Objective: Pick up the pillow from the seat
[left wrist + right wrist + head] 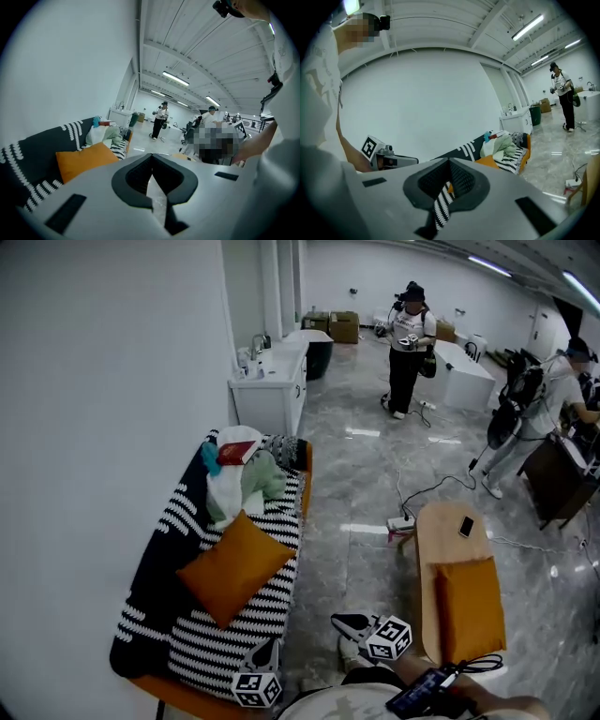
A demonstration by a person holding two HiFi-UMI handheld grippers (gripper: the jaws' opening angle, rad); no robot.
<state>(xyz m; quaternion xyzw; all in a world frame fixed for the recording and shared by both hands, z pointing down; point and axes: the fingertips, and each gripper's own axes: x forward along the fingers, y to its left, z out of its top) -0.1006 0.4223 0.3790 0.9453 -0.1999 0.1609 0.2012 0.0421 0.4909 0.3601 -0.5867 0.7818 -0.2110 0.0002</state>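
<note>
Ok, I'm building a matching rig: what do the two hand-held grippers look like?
The left hand-held gripper and the right hand-held gripper match: pale grey body, black ribbed jaw pads, and a white cube with black square markers. The person holding them wears a white top.

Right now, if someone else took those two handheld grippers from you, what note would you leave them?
Left gripper: shut, empty.
Right gripper: shut, empty.
Both hover at the near end of the sofa, apart from the pillow.
Orange pillow: on the striped sofa seat, against the backrest, untouched.
Done: nothing yet.
Left: reach in, open the jaws, grip the pillow and lift it off the seat.
</note>
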